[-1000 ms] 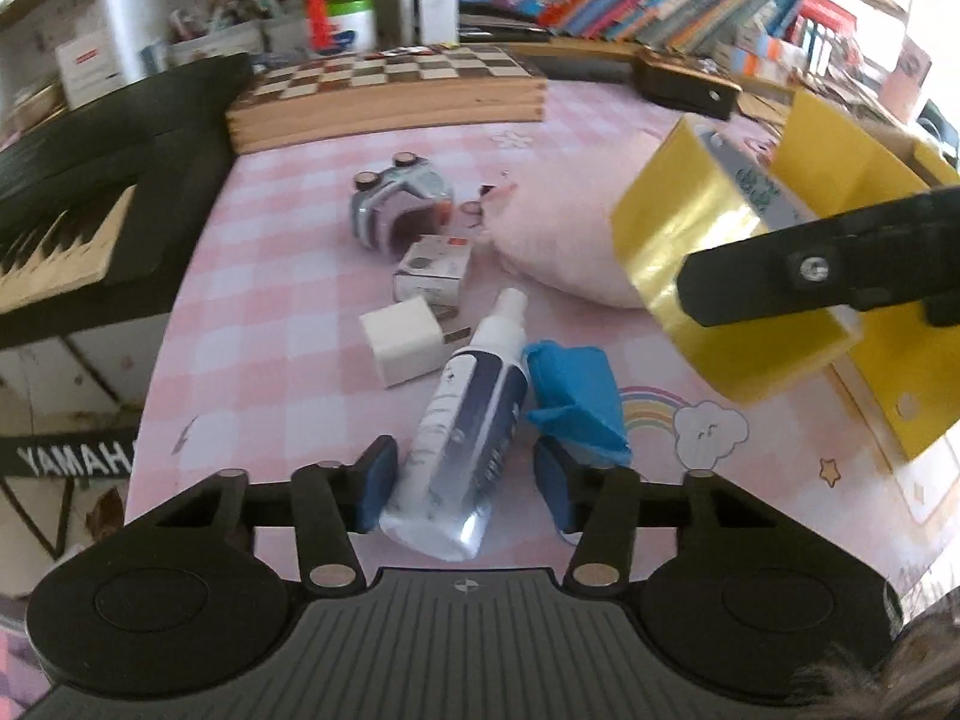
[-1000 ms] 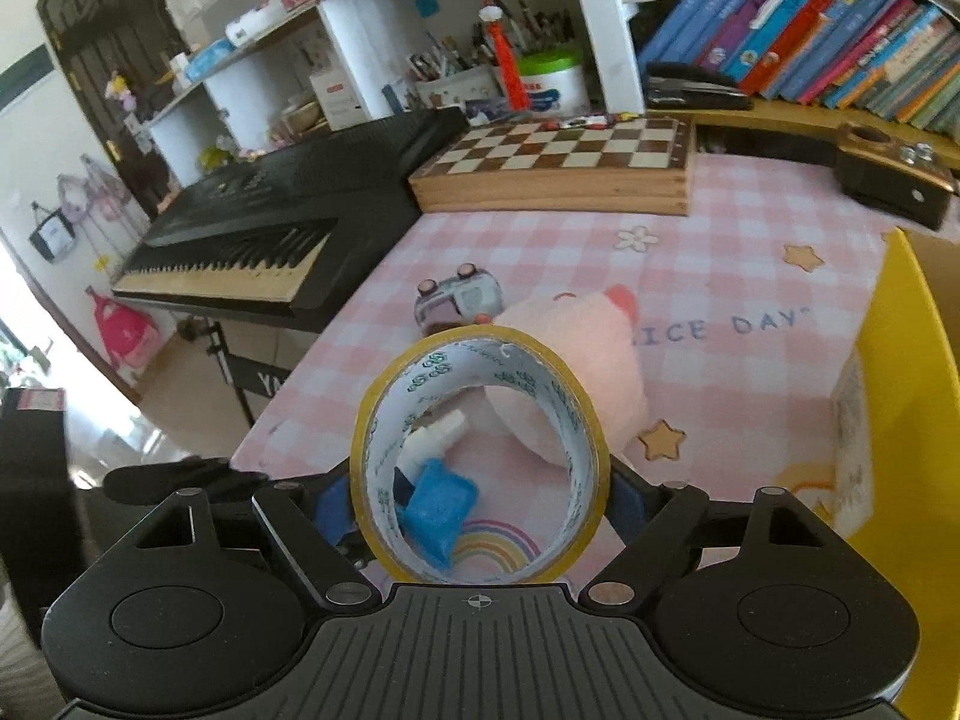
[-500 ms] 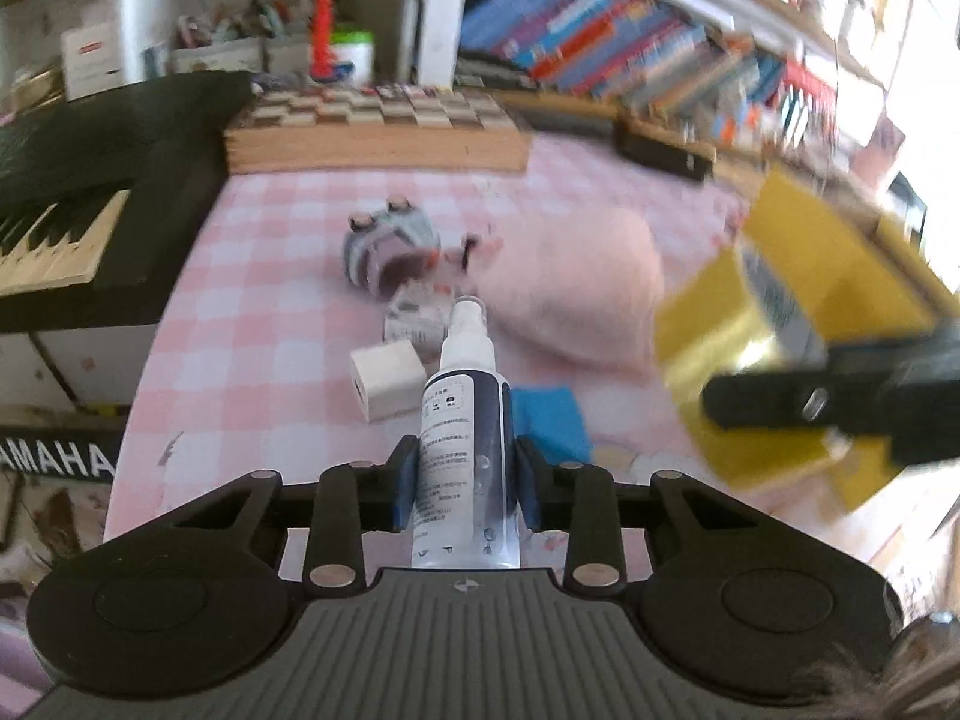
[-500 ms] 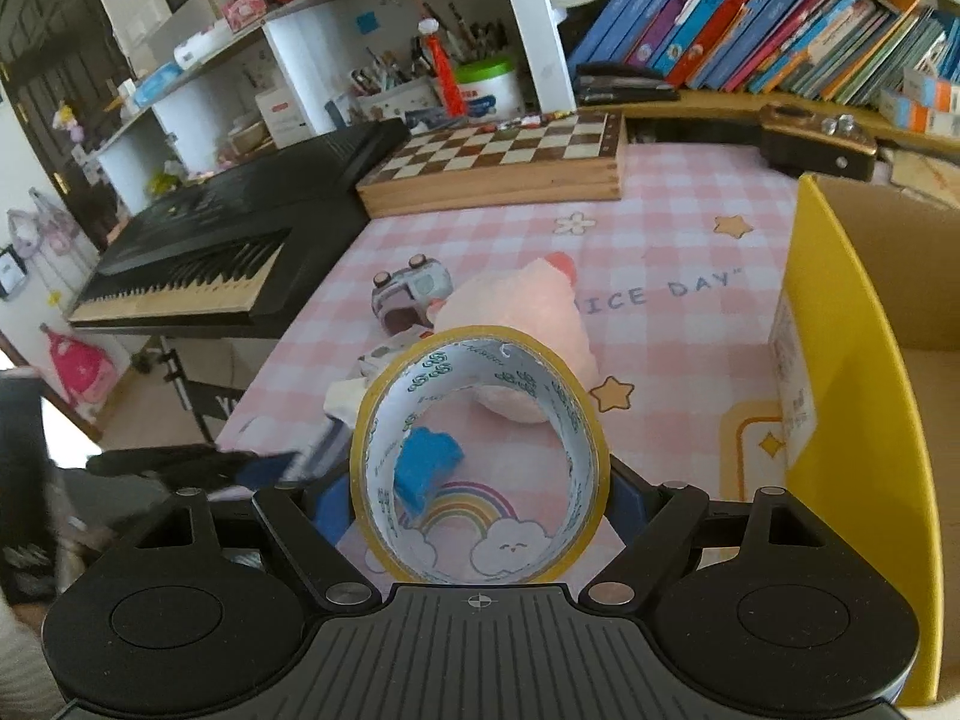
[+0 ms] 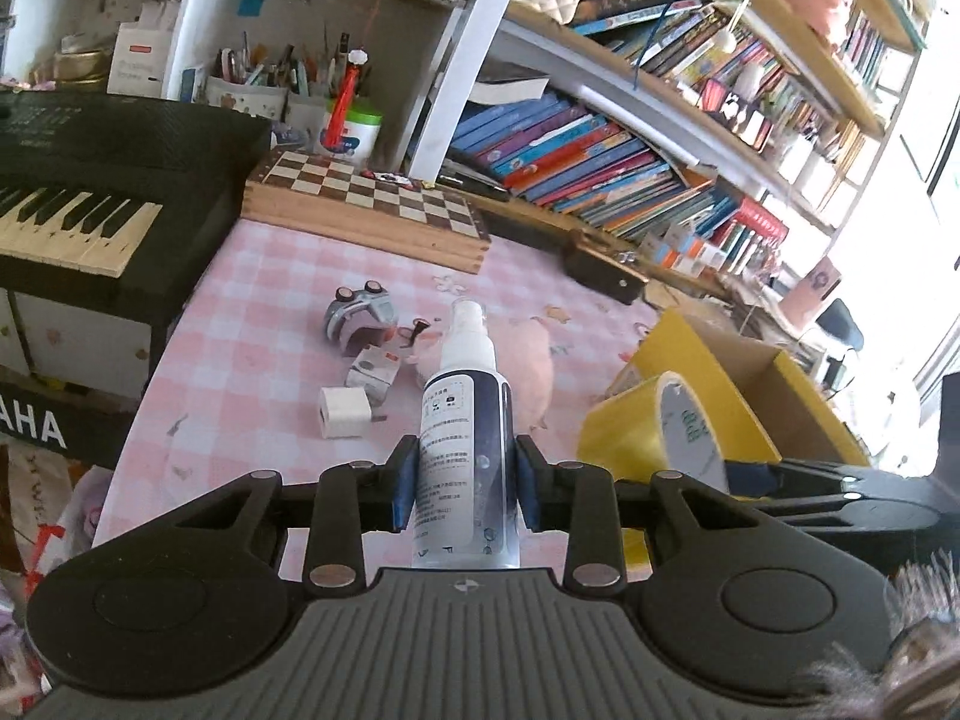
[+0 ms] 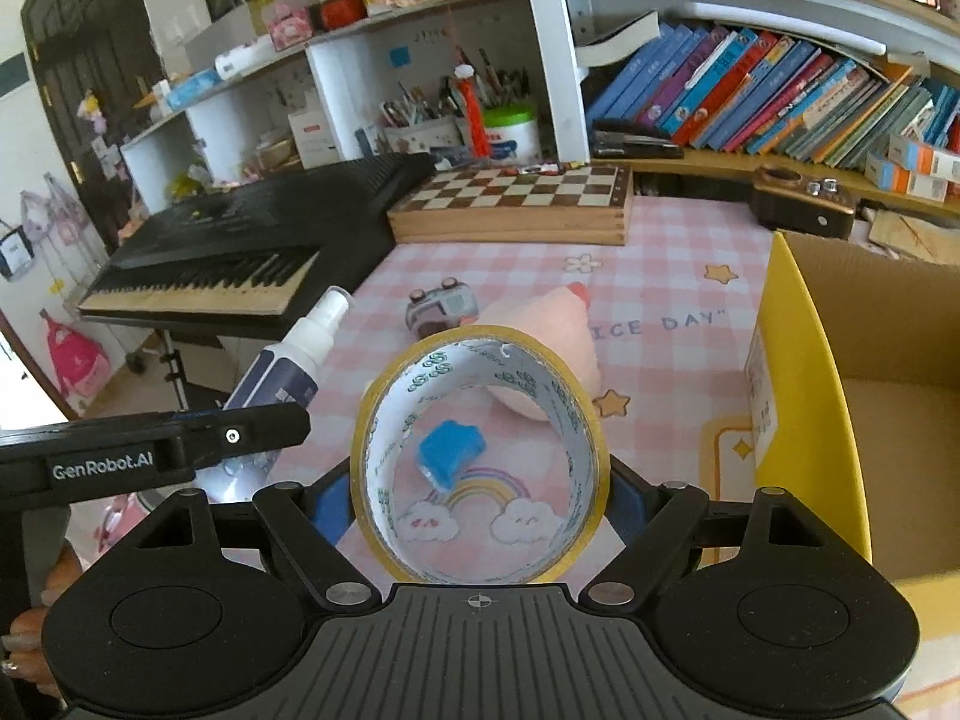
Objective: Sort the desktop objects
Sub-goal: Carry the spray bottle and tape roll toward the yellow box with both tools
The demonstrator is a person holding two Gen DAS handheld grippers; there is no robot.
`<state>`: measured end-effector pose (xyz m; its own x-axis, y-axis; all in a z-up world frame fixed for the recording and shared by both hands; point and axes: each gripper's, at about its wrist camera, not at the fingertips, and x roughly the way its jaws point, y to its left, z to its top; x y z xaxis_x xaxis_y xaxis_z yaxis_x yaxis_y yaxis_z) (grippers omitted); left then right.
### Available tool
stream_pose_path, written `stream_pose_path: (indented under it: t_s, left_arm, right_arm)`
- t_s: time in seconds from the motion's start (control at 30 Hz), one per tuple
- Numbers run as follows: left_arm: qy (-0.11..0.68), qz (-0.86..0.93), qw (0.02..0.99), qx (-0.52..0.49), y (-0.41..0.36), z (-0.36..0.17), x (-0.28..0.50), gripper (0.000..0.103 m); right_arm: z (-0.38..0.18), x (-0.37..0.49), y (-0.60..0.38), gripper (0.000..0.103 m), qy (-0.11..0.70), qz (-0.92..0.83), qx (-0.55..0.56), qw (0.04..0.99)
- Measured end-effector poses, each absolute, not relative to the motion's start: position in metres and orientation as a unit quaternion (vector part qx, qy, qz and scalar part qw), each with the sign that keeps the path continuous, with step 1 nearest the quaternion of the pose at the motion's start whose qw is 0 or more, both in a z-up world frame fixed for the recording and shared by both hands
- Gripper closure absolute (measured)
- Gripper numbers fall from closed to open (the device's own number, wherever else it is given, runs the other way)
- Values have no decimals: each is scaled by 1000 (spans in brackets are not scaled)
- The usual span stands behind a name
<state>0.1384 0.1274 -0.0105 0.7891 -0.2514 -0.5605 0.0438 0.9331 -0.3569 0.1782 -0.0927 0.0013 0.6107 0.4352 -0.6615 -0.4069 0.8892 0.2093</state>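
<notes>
Both grippers now carry something, and that is the change. One second ago the spray bottle [image 5: 465, 438] lay flat on the pink checked tablecloth [image 5: 252, 324] between the open fingers of the left gripper [image 5: 463, 483]. Now the jaws are pressed against the bottle's sides, and it is lifted clear of the cloth, its white nozzle pointing forward and up.

The right gripper [image 6: 480, 501] has held the yellow tape roll [image 6: 480, 462] throughout, its jaws pinching the ring from outside. Compared with the earlier pictures, the roll now sits closer to the yellow cardboard box [image 6: 804, 396], just beside its near wall. From the left wrist view the tape and box appear side by side on the right.

Several objects remain on the cloth: a white charger cube [image 5: 341, 414], a small grey-and-white box [image 5: 373, 373], an overturned toy car [image 5: 359, 317], a pink plush toy [image 6: 540, 330] and a blue eraser-like piece [image 6: 450, 453] seen through the tape ring. Farther back stand a wooden chessboard [image 5: 366, 213] and a black keyboard [image 5: 78, 222].

With two items lifted together, both probably go into the box next, leaving five loose things to sort.
</notes>
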Motion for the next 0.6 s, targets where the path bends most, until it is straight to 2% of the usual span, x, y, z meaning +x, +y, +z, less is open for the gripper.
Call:
stream_pose_path:
  t_s: [0.6]
  left_arm:
    - [307,-125,924,-193,127,0,66,73]
  right_arm:
    - [8,98,-103,20,371,186,32,909]
